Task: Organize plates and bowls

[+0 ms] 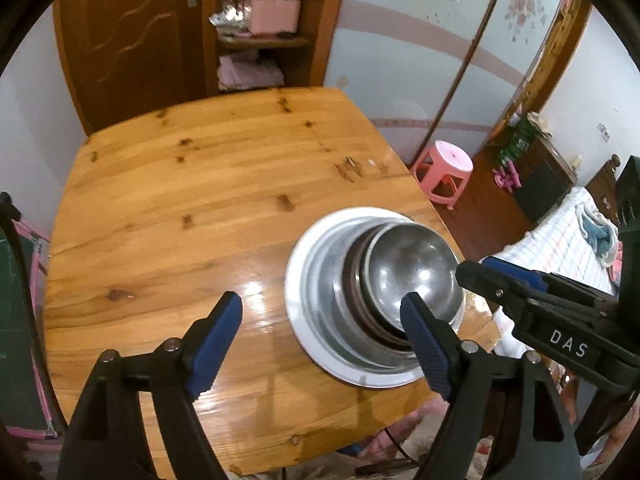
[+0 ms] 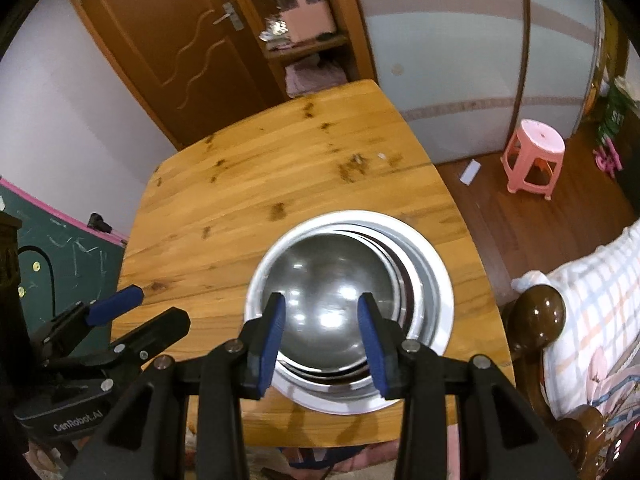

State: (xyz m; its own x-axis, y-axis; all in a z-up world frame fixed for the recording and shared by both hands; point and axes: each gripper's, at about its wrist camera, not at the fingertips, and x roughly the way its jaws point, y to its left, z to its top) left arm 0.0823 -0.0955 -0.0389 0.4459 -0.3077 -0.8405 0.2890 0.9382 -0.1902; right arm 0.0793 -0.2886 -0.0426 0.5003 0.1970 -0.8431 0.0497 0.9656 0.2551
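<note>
A stack of dishes stands on the wooden table (image 1: pixel 180 208) near its right front edge: a white plate (image 1: pixel 298 312) at the bottom, metal and dark-rimmed dishes on it, and a steel bowl (image 1: pixel 412 276) on top. The stack also shows in the right wrist view, with the plate (image 2: pixel 436 280) under the steel bowl (image 2: pixel 332 292). My left gripper (image 1: pixel 320 340) is open and empty, just left of the stack, its right finger over the bowl's near rim. My right gripper (image 2: pixel 322 332) is open above the bowl's near side; it also shows in the left wrist view (image 1: pixel 496 276).
A pink stool (image 1: pixel 442 174) stands on the floor right of the table. A bed with a checked cover (image 2: pixel 592 300) and a wooden bedpost (image 2: pixel 538 312) lie close on the right. A door and a shelf are behind the table; a green board (image 2: pixel 60 252) leans at the left.
</note>
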